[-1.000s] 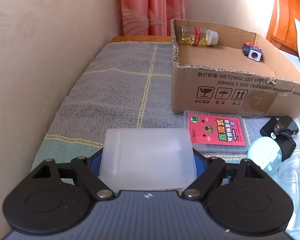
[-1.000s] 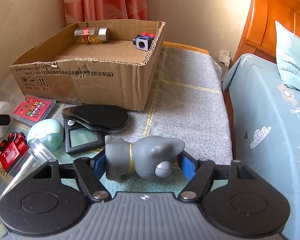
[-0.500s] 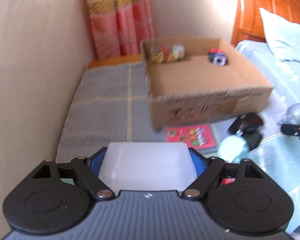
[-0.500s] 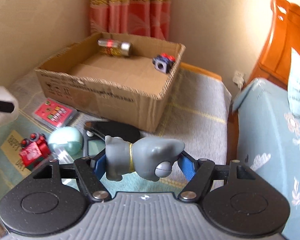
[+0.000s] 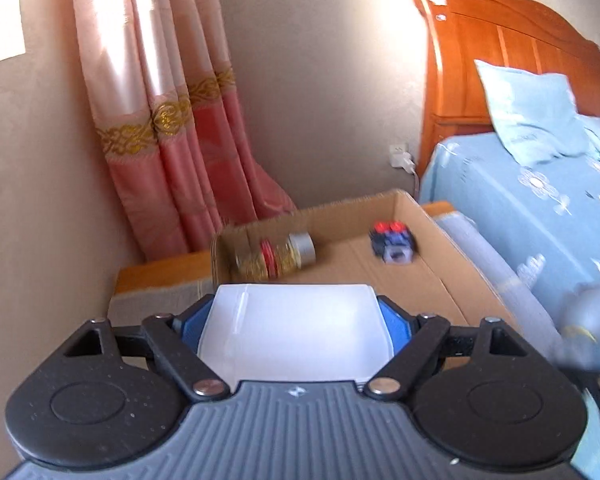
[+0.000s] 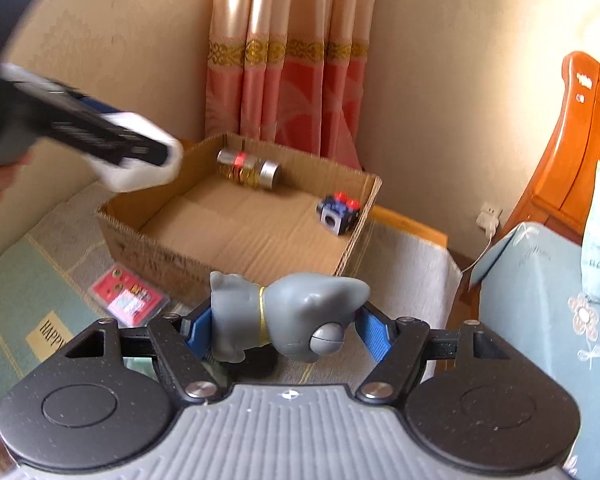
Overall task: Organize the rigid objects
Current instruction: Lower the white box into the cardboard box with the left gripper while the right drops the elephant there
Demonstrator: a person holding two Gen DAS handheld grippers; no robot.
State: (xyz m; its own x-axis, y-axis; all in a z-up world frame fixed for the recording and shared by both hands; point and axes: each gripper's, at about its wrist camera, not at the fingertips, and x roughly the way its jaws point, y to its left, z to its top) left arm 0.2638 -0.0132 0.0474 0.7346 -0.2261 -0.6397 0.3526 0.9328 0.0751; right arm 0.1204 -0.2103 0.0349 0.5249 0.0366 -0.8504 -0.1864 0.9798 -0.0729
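Two items already lie in the box (image 6: 240, 224): a bottle (image 6: 249, 169) at its far wall and a cube (image 6: 337, 213) in its far right corner. Both grippers are loaded and raised near the box. The left gripper (image 5: 296, 320) is clamped on a white case (image 5: 296, 336) above the box's near left edge; the right gripper (image 6: 286, 322) is clamped on a grey toy (image 6: 288, 316) before its near wall. A red card pack (image 6: 130, 298), its print unreadable, waits in front of the box. "HAPPY" shows on the mat (image 6: 52, 334).

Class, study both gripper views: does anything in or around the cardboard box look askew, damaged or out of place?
The bottle lies on its side in the cardboard box, not upright. The box's near rim is ragged and torn. A red card pack lies outside it on the mat.
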